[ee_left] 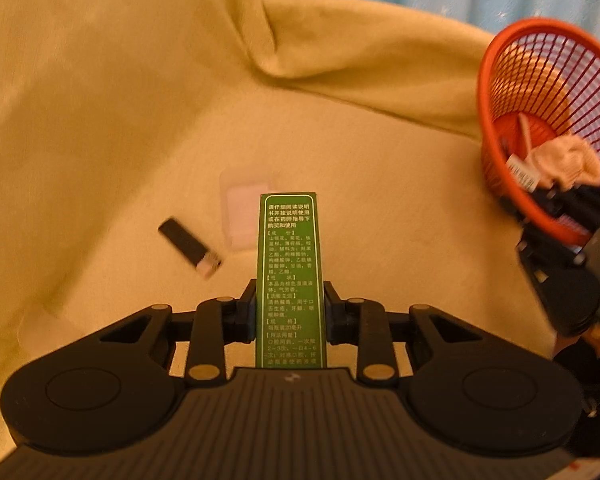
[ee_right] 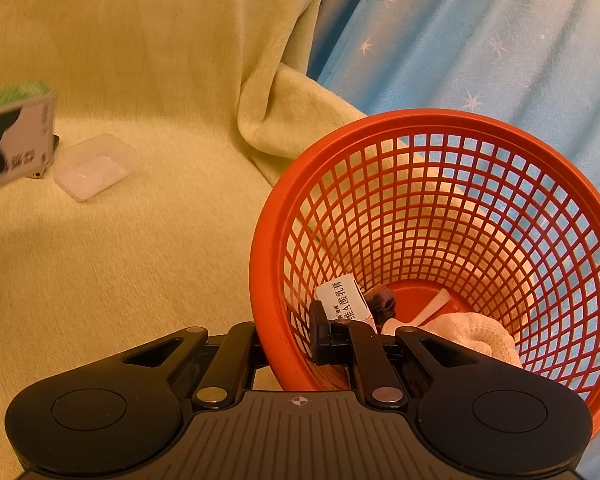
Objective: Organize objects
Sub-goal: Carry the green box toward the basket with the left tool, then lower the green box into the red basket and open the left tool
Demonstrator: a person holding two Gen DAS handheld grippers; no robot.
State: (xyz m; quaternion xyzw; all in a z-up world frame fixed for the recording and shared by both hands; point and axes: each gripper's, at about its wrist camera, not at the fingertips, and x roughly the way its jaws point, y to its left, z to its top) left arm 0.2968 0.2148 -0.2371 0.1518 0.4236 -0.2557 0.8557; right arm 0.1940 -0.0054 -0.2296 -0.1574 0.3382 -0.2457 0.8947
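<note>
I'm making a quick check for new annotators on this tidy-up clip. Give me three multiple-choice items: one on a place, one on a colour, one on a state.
1. Where does the black USB stick lie?
A. on the yellow cloth
B. in the basket
C. between gripper fingers

2. What colour is the mesh basket?
A. blue
B. orange-red
C. white

3. What does the left hand-held gripper hold?
A. nothing
B. the clear plastic container
C. the green box

Answers:
1 A, it rests on the cloth, left of the box.
2 B, its rim and lattice are orange-red.
3 C, both fingers press on the box's sides.
</note>
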